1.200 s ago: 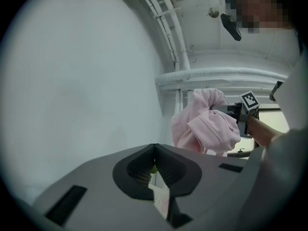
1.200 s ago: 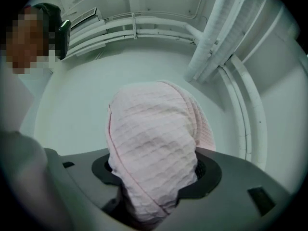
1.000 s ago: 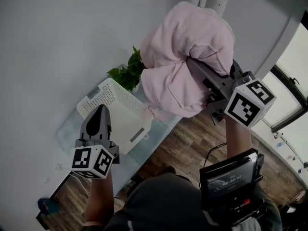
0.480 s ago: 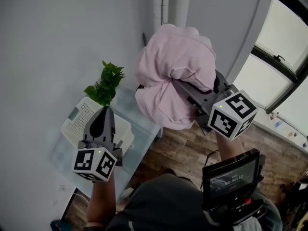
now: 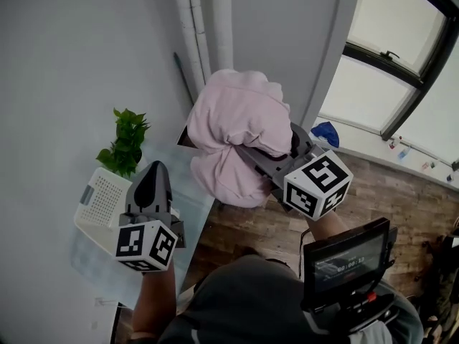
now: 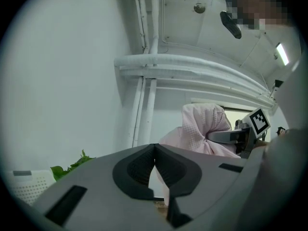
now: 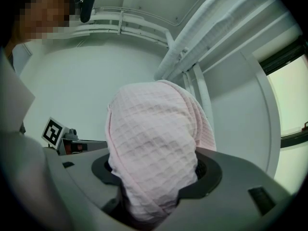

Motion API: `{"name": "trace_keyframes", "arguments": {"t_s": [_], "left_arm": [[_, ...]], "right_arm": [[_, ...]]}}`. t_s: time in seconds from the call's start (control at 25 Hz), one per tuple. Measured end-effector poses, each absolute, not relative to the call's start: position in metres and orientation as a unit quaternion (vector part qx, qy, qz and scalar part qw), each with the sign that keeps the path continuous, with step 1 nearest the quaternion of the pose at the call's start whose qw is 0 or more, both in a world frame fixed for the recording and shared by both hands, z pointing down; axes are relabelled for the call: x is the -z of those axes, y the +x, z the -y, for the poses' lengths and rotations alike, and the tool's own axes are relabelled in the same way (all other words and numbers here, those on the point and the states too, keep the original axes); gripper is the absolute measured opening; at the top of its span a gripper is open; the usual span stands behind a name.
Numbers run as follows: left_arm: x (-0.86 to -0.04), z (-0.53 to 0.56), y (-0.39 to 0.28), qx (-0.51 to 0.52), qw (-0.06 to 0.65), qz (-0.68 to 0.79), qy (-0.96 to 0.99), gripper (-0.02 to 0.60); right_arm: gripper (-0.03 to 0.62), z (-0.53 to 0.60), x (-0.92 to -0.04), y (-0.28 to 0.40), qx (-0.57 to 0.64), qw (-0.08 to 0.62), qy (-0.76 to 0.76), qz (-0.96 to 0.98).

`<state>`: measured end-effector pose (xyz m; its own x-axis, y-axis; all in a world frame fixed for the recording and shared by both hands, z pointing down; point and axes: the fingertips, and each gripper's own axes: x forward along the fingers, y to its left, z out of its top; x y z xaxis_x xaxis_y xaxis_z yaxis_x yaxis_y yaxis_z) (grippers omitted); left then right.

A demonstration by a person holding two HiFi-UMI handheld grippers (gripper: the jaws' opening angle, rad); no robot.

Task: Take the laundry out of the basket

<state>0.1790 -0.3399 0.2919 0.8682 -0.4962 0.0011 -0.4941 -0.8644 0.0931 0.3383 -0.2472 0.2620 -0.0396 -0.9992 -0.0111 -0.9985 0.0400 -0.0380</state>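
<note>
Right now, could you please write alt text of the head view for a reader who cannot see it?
The right tongs grip a bunched pink towel, held in the air before a grey wall. The left tongs are shut and empty; a white basket and a green plant are at lower left.

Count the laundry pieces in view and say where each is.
1: a pink waffle-weave cloth, bunched and clamped in the right tool, held up clear of the white basket. The basket's inside is out of sight, so more may be hidden there.
</note>
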Motion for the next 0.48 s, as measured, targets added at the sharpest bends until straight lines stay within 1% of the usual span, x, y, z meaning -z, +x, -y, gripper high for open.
{"name": "trace_keyframes", "arguments": {"t_s": [0.32,0.48], "left_arm": [[-0.302,0.337,0.213,0.002,0.02,0.231,0.973,0.009],[-0.307,0.338,0.225,-0.009,0.023,0.221,0.975,0.009]], "right_arm": [[0.307,0.237,-0.292,0.346,0.017,0.014,-0.716,-0.698],[0.307,0.234,-0.297,0.353,0.019,0.009,-0.729,-0.685]]}}
